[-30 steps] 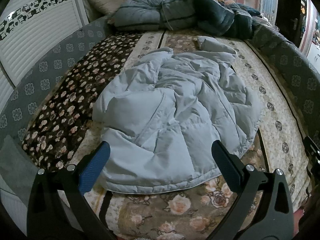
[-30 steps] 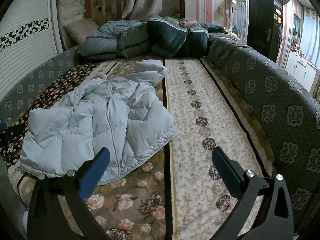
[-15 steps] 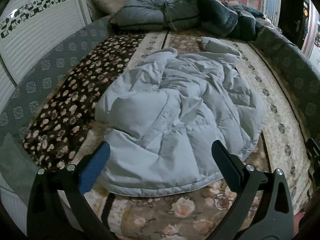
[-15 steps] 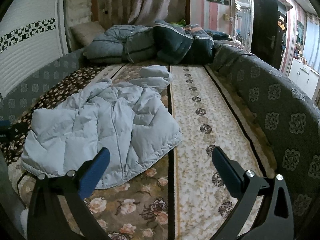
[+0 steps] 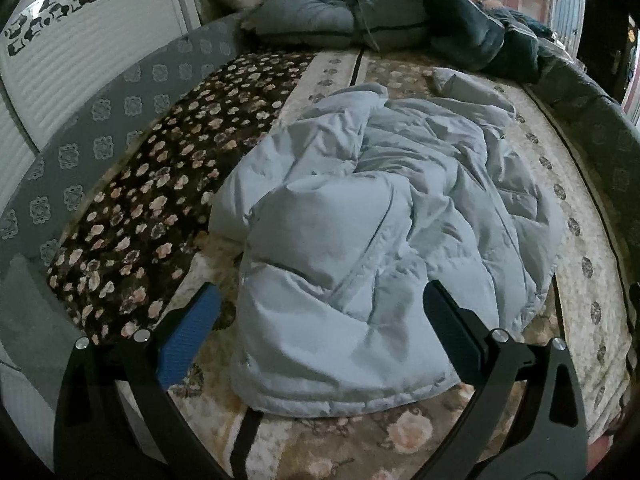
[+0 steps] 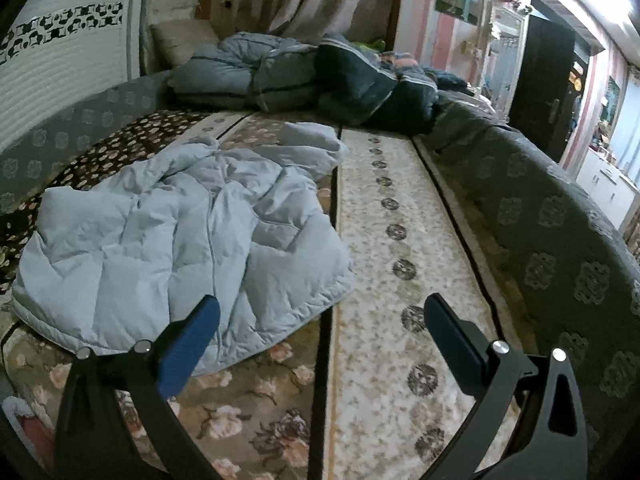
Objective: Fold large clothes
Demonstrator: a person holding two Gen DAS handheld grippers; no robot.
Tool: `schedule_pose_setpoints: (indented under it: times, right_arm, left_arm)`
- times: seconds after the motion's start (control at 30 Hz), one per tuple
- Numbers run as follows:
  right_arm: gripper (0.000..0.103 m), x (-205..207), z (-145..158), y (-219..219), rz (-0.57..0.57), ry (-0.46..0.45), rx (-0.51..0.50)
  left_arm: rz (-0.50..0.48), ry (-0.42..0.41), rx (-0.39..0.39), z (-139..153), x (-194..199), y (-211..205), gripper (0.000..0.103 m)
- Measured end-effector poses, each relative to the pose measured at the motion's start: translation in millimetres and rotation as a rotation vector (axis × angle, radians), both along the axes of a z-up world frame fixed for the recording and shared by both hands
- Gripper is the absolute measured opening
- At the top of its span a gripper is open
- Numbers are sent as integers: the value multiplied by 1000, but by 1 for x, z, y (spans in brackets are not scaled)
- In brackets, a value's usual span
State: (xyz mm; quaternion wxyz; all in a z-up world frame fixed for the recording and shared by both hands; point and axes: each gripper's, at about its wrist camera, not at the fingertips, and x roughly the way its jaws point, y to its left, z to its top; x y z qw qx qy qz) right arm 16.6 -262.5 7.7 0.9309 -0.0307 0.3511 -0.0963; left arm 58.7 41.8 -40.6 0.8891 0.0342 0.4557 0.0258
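both grippers are easing closer to the crumpled pale blue jacket (image 5: 372,240) on the bed (image 6: 380,280); we are holding left gripper (image 5: 320,320) and right gripper (image 6: 320,324) wide, gripping nothing.

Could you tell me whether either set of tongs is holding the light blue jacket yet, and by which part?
Nothing is held: both the left tongs and right tongs are open, clear of the jacket.
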Motion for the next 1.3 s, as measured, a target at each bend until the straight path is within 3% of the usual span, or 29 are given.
schedule_pose_setpoints:
  times: [0.17,0.5,0.77,0.9,1.1,1.2,1.3]
  right_arm:
    - [101,34,-9,9,41,55,7]
    - [101,77,-33,16,97,95,42]
    - [101,108,-65,5,88,96,-105]
    - [101,133,-99,-16,114,156,-127]
    - [101,154,-143,-49,197,225,-21]
    - [101,164,-148,-55,242,225,65]
    - [101,180,-147,-54,302,202,97]
  left_arm:
    - [-12,-16,35,-2,11,1,100]
    - [24,54,5,-27,42,17,100]
    - [56,118,15,-54,57,32,100]
    - [70,137,-13,-69,57,45,100]
    - [47,134,21,-71,45,47,100]
    - [29,141,75,-70,43,43,100]
    - [24,145,81,-67,41,43,100]
